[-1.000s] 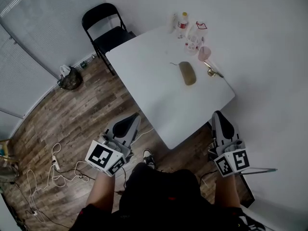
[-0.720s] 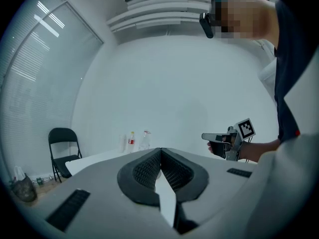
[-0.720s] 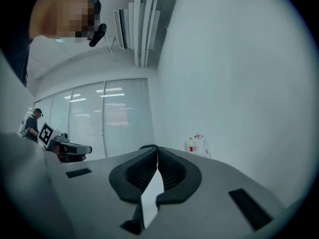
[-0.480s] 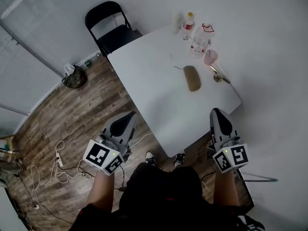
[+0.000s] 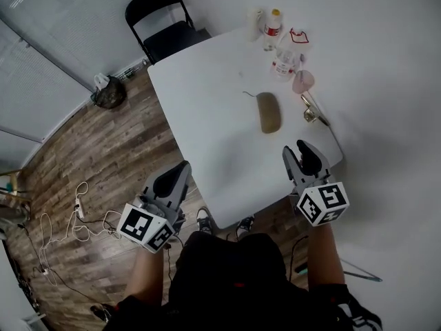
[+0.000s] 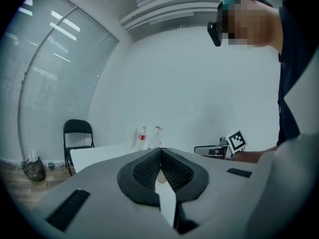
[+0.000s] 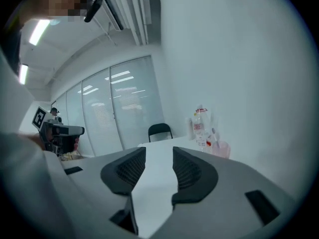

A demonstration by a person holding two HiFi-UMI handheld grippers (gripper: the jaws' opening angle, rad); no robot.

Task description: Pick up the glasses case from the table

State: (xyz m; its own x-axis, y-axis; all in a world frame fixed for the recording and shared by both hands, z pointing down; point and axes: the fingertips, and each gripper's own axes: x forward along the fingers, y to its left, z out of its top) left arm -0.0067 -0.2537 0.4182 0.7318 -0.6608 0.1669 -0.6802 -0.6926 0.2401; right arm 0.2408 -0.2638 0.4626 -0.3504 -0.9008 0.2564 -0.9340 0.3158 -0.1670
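Observation:
The glasses case (image 5: 268, 112), an olive-brown oblong, lies on the white table (image 5: 207, 109) right of its middle, a thin cord at its far end. My right gripper (image 5: 298, 150) hangs over the table's near right corner, a short way in front of the case. Its jaws are opening, with only bare tabletop between them in the right gripper view (image 7: 159, 156). My left gripper (image 5: 182, 168) is off the table's near left edge, over the floor. Its jaws (image 6: 160, 153) are shut and hold nothing.
Bottles (image 5: 273, 23), a pink cup (image 5: 302, 81) and a small metal thing (image 5: 313, 112) stand along the table's far right side by the wall. A black folding chair (image 5: 165, 26) stands beyond the table. Cables (image 5: 62, 233) and a bag (image 5: 110, 95) lie on the wood floor at left.
Both grippers have moved forward toward the table. The right one has gone from beside the near edge to over the near right corner, closer to the case.

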